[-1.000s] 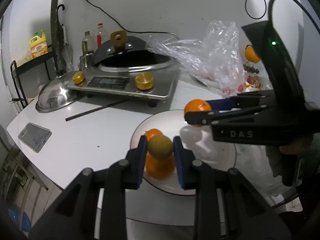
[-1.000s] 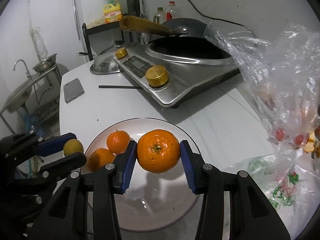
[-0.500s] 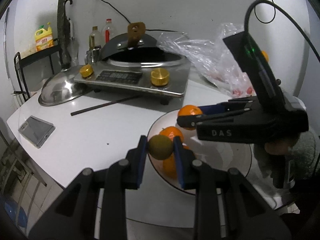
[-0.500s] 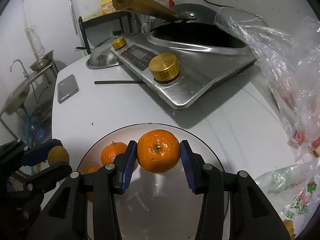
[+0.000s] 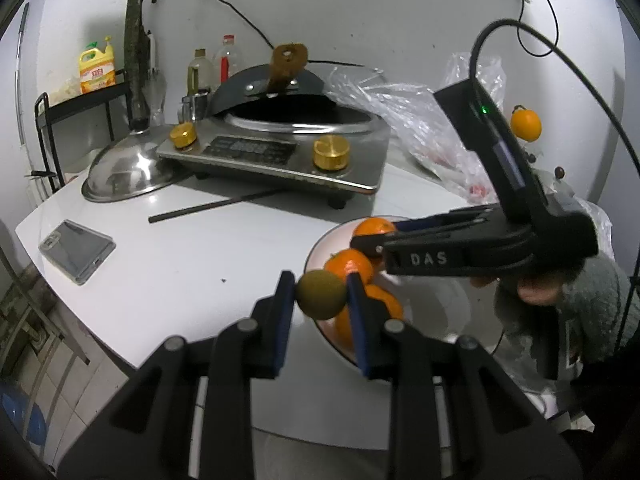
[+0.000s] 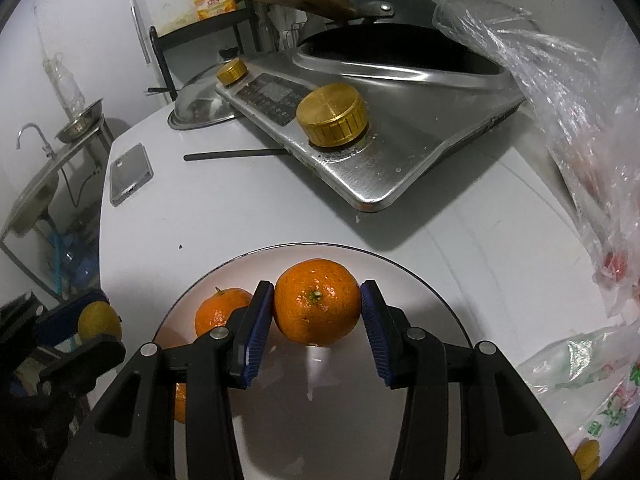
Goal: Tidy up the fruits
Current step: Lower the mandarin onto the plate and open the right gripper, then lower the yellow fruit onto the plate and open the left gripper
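**Holding fruit in both grippers at the plate**

Pinching a large orange (image 6: 317,301), the right gripper (image 6: 317,322) has its blue ribbed pads pressed on both sides of the fruit, jaws part-way spread to its width. The orange hangs above the white plate (image 6: 420,292), over the plate's far half. The left gripper (image 5: 321,304) is drawn in tight on a small olive-brown round fruit (image 5: 321,294), held at the plate's left rim, partly over the bench (image 5: 180,264).

Two oranges (image 5: 349,266) lie on the plate's left side, just beside the left gripper's pad; whether they touch it cannot be told. The plate's right half is bare and glossy, reflecting light. The plate sits near the bench's front edge; open white surface lies to its left, up to a phone (image 5: 77,250) and a dark thin rod (image 5: 224,204).

A steel stove (image 6: 400,152) with brass knobs stands behind the plate, well apart. Crumpled clear plastic bags (image 6: 580,120) crowd the right side.
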